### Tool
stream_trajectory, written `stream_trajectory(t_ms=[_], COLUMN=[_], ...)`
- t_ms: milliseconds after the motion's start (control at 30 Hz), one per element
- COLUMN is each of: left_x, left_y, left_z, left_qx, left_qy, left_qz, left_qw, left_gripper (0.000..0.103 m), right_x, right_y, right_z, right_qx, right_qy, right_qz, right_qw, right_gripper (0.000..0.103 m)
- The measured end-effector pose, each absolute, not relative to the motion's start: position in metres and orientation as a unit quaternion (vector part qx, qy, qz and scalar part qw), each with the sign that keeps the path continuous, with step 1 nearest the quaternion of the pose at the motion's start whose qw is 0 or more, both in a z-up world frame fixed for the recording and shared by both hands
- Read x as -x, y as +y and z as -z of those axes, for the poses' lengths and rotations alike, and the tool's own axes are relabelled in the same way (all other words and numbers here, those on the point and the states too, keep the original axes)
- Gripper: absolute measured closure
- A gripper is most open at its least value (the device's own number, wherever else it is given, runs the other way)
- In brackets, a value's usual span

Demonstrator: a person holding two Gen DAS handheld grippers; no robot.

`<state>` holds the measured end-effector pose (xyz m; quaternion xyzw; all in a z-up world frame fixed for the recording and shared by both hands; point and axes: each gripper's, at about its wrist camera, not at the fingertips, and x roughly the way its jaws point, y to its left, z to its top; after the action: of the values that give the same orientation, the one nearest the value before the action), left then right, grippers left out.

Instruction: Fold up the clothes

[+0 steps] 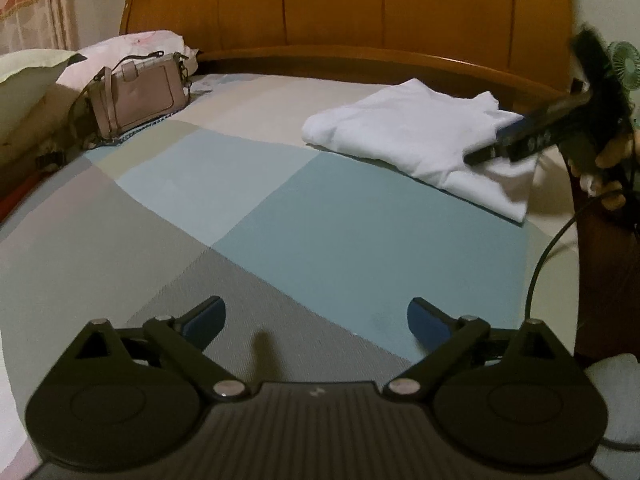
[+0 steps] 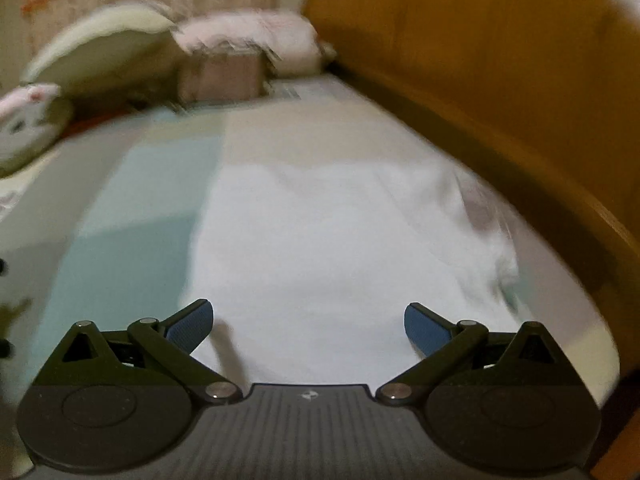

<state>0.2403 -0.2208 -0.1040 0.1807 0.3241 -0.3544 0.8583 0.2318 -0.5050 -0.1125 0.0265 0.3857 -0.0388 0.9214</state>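
A folded white garment (image 1: 416, 140) lies on the bed near the wooden headboard, at the right of the left wrist view. My left gripper (image 1: 316, 320) stands open over the bare blue and grey sheet, well short of the garment, with nothing between its fingers. The right gripper (image 1: 504, 144) shows there too, held in a hand, its tips over the garment's right end. In the blurred right wrist view the white garment (image 2: 320, 248) fills the middle, and my right gripper (image 2: 308, 326) hangs open just above its near edge, nothing between the pads.
A pink handbag (image 1: 136, 96) leans against pillows (image 1: 32, 80) at the far left of the bed. The wooden headboard (image 1: 360, 8) runs along the back. A black cable (image 1: 552, 256) hangs at the right edge, near a small green fan (image 1: 624, 64).
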Motion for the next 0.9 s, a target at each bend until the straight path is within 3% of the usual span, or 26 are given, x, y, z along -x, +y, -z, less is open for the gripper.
stream_trajectory(t_ms=[267, 467, 733, 900], left_x=[-0.227, -0.228, -0.236, -0.237], left_y=[-0.215, -0.205, -0.208, -0.207], left_z=[0.095, 0.094, 0.099, 0.098], left_qx=[-0.185, -0.153, -0.154, -0.149], left_qy=[0.284, 0.285, 0.289, 0.293], left_qz=[0.337, 0.326, 0.327, 0.327], left_qw=[0.878, 0.888, 0.887, 0.886], left_gripper=[0.002, 0.002, 0.002, 0.002], right_x=[-0.234, -0.271, -0.296, -0.342], right_y=[-0.502, -0.543, -0.541, -0.543], right_z=[0.072, 0.110, 0.084, 0.107], right_qx=[-0.024, -0.064, -0.080, -0.066], right_qy=[0.306, 0.335, 0.308, 0.345], right_qz=[0.034, 0.089, 0.082, 0.110], right_qw=[0.951, 0.936, 0.945, 0.930], right_gripper=[0.000, 0.000, 0.000, 0.000])
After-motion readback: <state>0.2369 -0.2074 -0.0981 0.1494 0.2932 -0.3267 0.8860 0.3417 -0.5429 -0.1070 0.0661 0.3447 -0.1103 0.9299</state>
